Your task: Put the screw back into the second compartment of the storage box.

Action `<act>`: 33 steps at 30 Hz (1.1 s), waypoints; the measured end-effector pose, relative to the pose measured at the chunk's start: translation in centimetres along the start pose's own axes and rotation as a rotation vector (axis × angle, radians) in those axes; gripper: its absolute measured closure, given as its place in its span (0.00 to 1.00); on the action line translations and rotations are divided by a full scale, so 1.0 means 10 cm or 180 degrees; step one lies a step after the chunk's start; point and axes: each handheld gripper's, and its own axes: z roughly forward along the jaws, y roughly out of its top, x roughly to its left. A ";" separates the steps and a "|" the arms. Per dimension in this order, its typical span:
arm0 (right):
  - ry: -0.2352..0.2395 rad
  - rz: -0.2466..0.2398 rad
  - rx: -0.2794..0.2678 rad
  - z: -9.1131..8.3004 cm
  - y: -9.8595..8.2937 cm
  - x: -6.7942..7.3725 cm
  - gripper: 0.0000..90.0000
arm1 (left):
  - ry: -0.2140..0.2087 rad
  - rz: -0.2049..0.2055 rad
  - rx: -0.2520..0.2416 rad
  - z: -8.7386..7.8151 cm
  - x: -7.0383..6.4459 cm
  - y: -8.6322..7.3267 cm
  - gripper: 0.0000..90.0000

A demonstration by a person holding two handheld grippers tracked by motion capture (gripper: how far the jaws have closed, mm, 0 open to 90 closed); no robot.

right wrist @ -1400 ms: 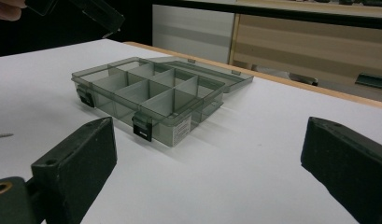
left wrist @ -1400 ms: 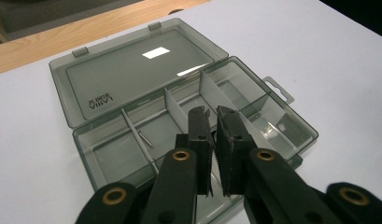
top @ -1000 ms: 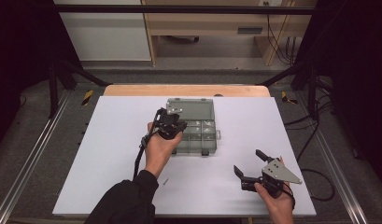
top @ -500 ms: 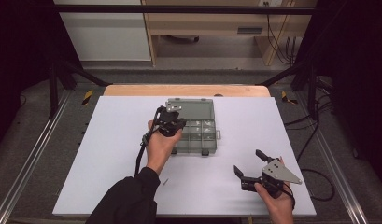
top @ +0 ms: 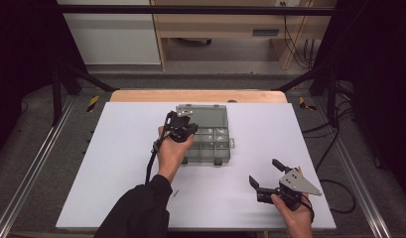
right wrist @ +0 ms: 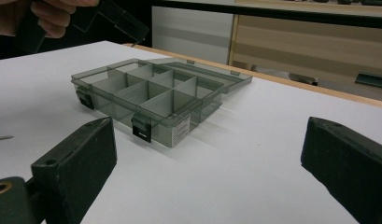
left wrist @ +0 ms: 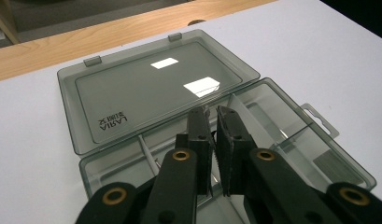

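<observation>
A smoky clear compartment box [top: 208,145] lies open mid-table, its lid [top: 204,116] flat on the far side. My left gripper [top: 181,125] hovers over the box's left compartments. In the left gripper view its jaws stand almost together [left wrist: 212,113] above the box [left wrist: 291,140], with a thin pale thing like a small screw pinched at the tips. My right gripper [top: 263,171] rests near the front right edge, wide open and holding nothing. In the right gripper view [right wrist: 207,140] it faces the box [right wrist: 146,95] from a distance.
A small screw [top: 175,192] lies loose on the white table sheet [top: 116,163] in front of the box, also seen as a screw [right wrist: 2,137] at the left edge. A wooden strip [top: 141,96] borders the table's far side.
</observation>
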 end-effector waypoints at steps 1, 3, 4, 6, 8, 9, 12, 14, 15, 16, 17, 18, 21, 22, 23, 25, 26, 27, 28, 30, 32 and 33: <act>0.0000 0.0003 0.0001 0.00 0.00 0.00 0.04 | 0.0017 -0.0060 -0.0012 0.02 0.00 -0.01 0.94; 0.0003 -0.0001 -0.0006 0.00 0.00 0.00 0.04 | 0.0031 -0.0078 -0.0025 0.04 0.01 -0.02 0.94; 0.0003 -0.0001 -0.0006 0.00 0.00 0.00 0.04 | 0.0031 -0.0078 -0.0025 0.04 0.01 -0.02 0.94; 0.0003 -0.0001 -0.0004 0.00 0.00 0.00 0.04 | 0.0048 -0.0082 -0.0031 0.07 0.03 -0.03 0.94; 0.0004 -0.0001 -0.0003 0.00 0.00 0.00 0.04 | 0.0046 -0.0105 -0.0039 0.08 0.04 -0.04 0.94; 0.0004 -0.0003 -0.0002 0.00 0.00 0.00 0.04 | 0.0044 -0.0127 -0.0047 0.09 0.04 -0.05 0.94; 0.0006 -0.0002 0.0006 0.01 0.00 0.00 0.04 | 0.0110 -0.0130 -0.0161 0.08 0.05 -0.05 0.84; 0.0006 0.0003 0.0003 0.00 0.00 0.00 0.04 | 0.0148 -0.0168 -0.0236 0.05 0.05 -0.04 0.81; 0.0004 0.0003 0.0004 0.00 0.00 0.00 0.04 | 0.0167 -0.0184 -0.0260 0.03 0.04 -0.04 0.79; 0.0004 0.0003 0.0004 0.00 0.00 0.00 0.04 | 0.0175 -0.0195 -0.0282 0.02 0.04 -0.03 0.78; 0.0005 0.0002 0.0004 0.00 0.00 0.00 0.04 | 0.0191 -0.0173 -0.0278 -0.01 0.05 -0.03 0.77; 0.0005 -0.0004 0.0005 0.01 0.00 0.00 0.04 | 0.0204 -0.0143 -0.0272 -0.04 0.05 -0.03 0.75; 0.0004 0.0001 0.0008 0.01 0.00 0.00 0.04 | 0.0204 -0.0111 -0.0270 -0.09 0.05 -0.02 0.73; 0.0006 0.0000 0.0012 0.00 0.00 0.00 0.04 | 0.0208 -0.0090 -0.0261 -0.12 0.05 -0.02 0.71; 0.0005 0.0000 0.0012 0.00 0.00 0.00 0.04 | 0.0202 -0.0075 -0.0266 -0.14 0.04 -0.02 0.69; 0.0000 -0.0004 0.0016 0.00 0.00 0.01 0.04 | 0.0205 0.0011 -0.0243 -0.21 0.01 -0.01 0.60; 0.0000 -0.0009 0.0022 0.01 0.00 0.01 0.04 | 0.0198 0.0101 -0.0227 -0.25 0.01 0.00 0.57; 0.0002 -0.0015 0.0012 0.01 0.00 0.01 0.04 | 0.0184 0.0197 -0.0214 -0.28 0.01 0.00 0.55; 0.0002 -0.0015 0.0012 0.01 0.00 0.01 0.04 | 0.0184 0.0197 -0.0214 -0.28 0.01 0.00 0.52; -0.0001 -0.0018 0.0013 0.01 0.00 0.01 0.04 | 0.0167 0.0254 -0.0203 -0.33 0.00 -0.02 0.44; -0.0004 -0.0024 0.0020 0.01 0.00 0.01 0.04 | 0.0171 0.0315 -0.0166 -0.39 -0.04 -0.04 0.42; -0.0004 -0.0027 0.0020 0.01 0.00 0.01 0.04 | 0.0155 0.0373 -0.0156 -0.45 -0.07 -0.07 0.38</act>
